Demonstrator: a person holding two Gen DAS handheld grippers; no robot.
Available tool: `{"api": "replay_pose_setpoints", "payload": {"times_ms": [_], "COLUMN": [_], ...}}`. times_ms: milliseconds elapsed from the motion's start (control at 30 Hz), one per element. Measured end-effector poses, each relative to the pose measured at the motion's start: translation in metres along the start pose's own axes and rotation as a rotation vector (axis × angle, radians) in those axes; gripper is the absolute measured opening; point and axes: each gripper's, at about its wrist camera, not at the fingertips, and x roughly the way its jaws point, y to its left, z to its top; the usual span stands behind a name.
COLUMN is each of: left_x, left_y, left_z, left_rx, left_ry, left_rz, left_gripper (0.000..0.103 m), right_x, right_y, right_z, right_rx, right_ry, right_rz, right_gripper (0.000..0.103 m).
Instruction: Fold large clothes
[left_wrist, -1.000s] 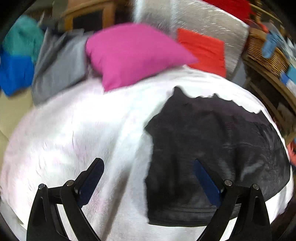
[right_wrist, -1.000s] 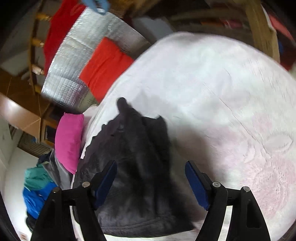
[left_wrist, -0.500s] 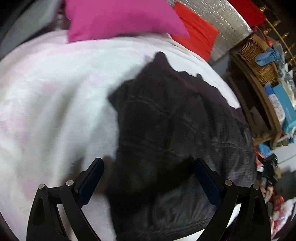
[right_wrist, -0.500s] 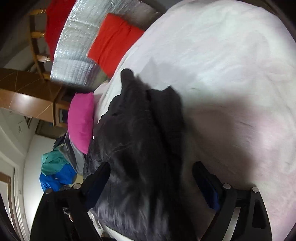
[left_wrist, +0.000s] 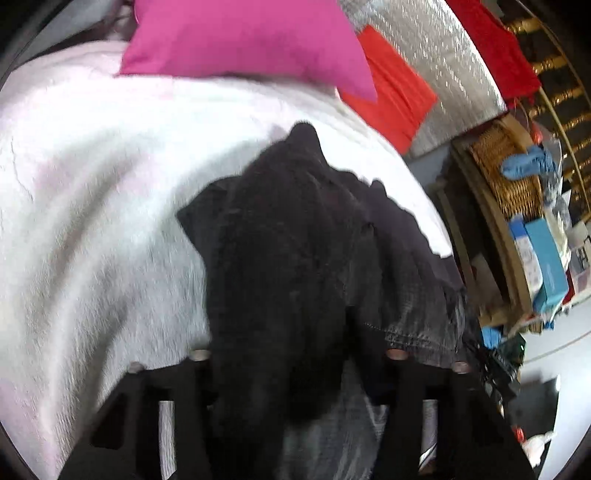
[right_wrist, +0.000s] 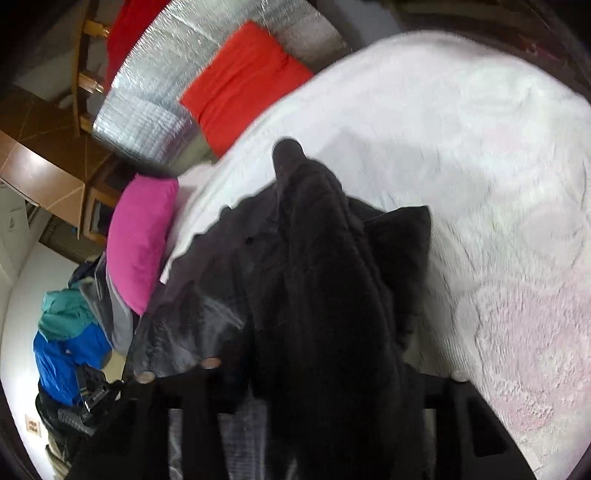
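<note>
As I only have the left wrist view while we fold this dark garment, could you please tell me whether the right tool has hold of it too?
Observer: It appears so. In the right wrist view the dark garment bunches up into the right tool and covers its fingertips, so the grip itself is hidden.
Operator: Thank you. Are there more clothes anywhere that I cannot see?
Observer: Yes, a teal and blue heap lies past the pink pillow, beyond the bed's edge.
</note>
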Motion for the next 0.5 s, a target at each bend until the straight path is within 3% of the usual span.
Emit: {"api": "replay_pose_setpoints", "payload": {"times_ms": [67,167,233,267,333,400,500], "left_x": [-0.004,-0.01,-0.002,0.004,0.02,0.02,0.006], "left_y": [-0.007,-0.022,-0.022,-0.021,-0.013,-0.012,-0.015], "left_z": [0.004,0.013,0.017,0.017,0.015,0.013,0.014], "left_rx": [0.007,0.047,0.031,0.022,-0.014,-0.024,-0.005], "left_ry": [-0.045,-0.133,-0.134,-0.115,-0.061,-0.049,-0.061], "left_rz": [0.005,0.026,0.077,0.114,0.178,0.177,0.202], "left_gripper": [0.033,0.031,0.032,0.037,0.049,0.054,0.057], "right_x": [-0.005,-0.008,0.0,0.006,0.023,0.032,0.008], "right_y": [0.01,0.026,0.027,0.024,0.011,-0.011,-0.015], "right_z": [0.005,0.013,0.019,0.021,0.024,0.026,0.031], "right_rx": [-0.024,-0.051,-0.035,-0.027,0.003,0.11,0.143], "right_ry": [-0.056,-0.131,-0.147,-0.144,-0.101,-0.043,-0.071], "right_rz": [0.014,0.043,0.018,-0.016,-0.096,-0.082,-0.06], "right_gripper": [0.038,0.037,0.037,0.037,0.047,0.063,0.066]}}
